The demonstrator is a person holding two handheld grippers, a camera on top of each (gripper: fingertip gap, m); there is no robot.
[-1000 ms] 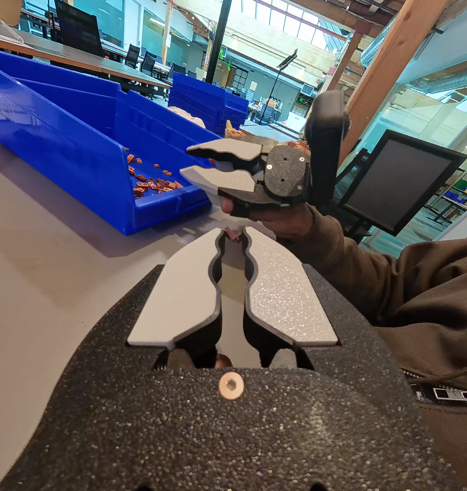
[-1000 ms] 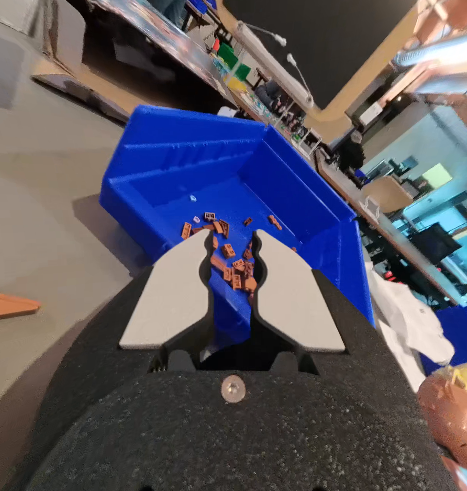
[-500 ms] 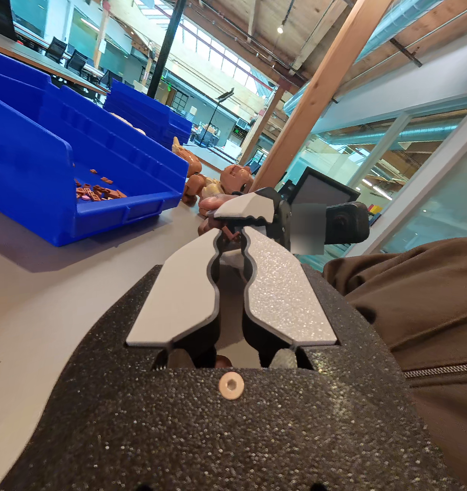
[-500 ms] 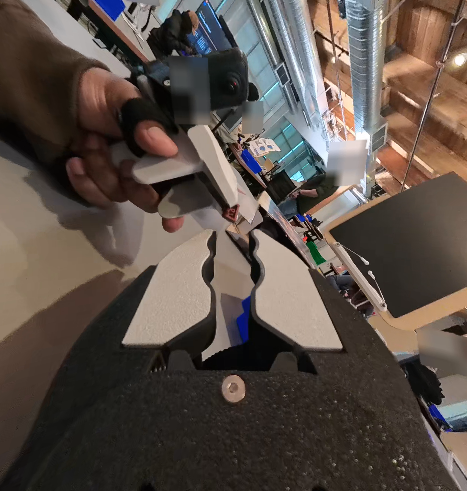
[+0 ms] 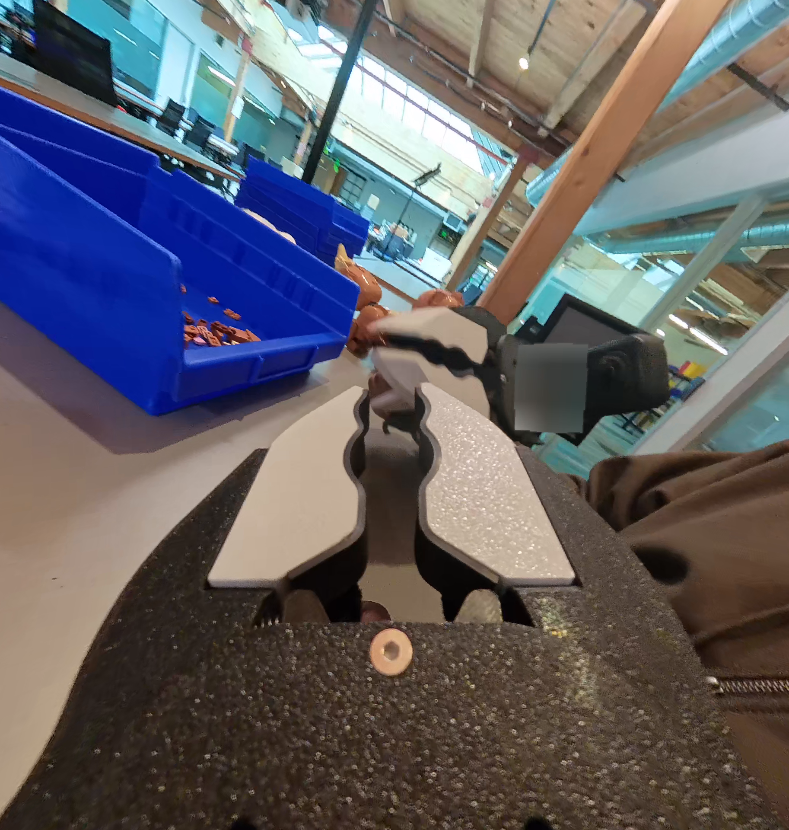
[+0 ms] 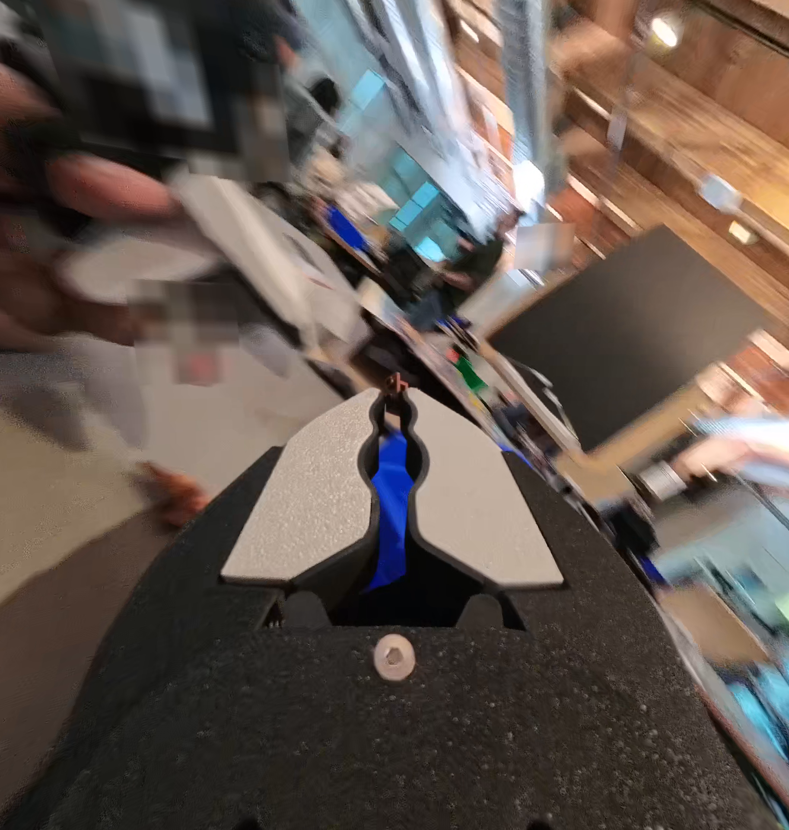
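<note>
Ahead of the left gripper [image 5: 390,395], whose jaws stand apart with nothing in them, the right gripper [image 5: 377,346] hovers close; the blue bin [image 5: 267,364] lies off to its left. In the right wrist view, the right gripper [image 6: 395,397] pinches a small brown piece [image 6: 393,385] by its very tip; so shallow a hold could let it slip.
</note>
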